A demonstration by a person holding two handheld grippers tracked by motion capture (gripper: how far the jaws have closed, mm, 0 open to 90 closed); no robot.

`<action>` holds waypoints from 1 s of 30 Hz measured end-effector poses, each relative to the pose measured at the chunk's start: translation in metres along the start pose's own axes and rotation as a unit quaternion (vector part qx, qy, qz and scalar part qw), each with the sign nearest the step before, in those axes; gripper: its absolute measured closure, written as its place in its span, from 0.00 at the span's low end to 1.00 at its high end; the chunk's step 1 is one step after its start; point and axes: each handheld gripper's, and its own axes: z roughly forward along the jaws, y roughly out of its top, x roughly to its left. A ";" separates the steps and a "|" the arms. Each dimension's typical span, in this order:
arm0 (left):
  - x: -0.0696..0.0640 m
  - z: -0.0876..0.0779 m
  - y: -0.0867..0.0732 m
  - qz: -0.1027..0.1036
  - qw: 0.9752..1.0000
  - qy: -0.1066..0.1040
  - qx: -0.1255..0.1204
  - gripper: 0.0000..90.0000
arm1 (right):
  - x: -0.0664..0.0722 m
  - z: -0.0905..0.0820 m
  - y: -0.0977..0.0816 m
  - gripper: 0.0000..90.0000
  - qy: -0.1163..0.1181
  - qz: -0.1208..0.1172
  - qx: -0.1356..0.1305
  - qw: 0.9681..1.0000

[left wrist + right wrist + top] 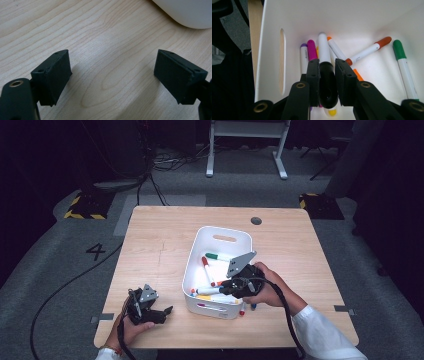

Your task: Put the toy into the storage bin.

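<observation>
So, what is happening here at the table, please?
A person works at a wooden table with a gripper in each hand. The right gripper is inside the white bin, shut on a marker with a black cap, above the other markers lying there, such as a green one. The left gripper is open and holds nothing, low over bare wood beside the bin. Two markers lie outside the bin's near corner.

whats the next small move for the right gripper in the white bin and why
Probably open the right gripper: its jaws are shut on a white marker with a black cap, held low inside the white plastic bin among other markers, so it looks ready to drop.
</observation>
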 end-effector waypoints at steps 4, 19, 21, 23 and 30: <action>0.000 0.000 0.000 0.001 1.000 0.001 0.000 0.16 | 0.001 0.000 0.000 0.79 0.000 -0.001 0.004 1.000; 0.000 0.000 0.000 0.002 1.000 0.002 0.000 0.16 | -0.010 -0.028 -0.011 0.62 -0.042 0.028 -0.053 0.997; 0.000 0.000 0.000 0.002 1.000 0.003 0.000 0.16 | -0.010 -0.036 -0.015 0.57 -0.060 0.034 -0.062 0.996; 0.000 0.000 0.000 0.002 1.000 0.002 0.000 0.16 | -0.010 -0.045 -0.020 0.53 -0.074 0.039 -0.072 0.994; 0.000 0.000 0.000 0.001 1.000 0.002 0.000 0.16 | -0.009 -0.068 -0.054 0.42 -0.133 0.064 -0.100 0.984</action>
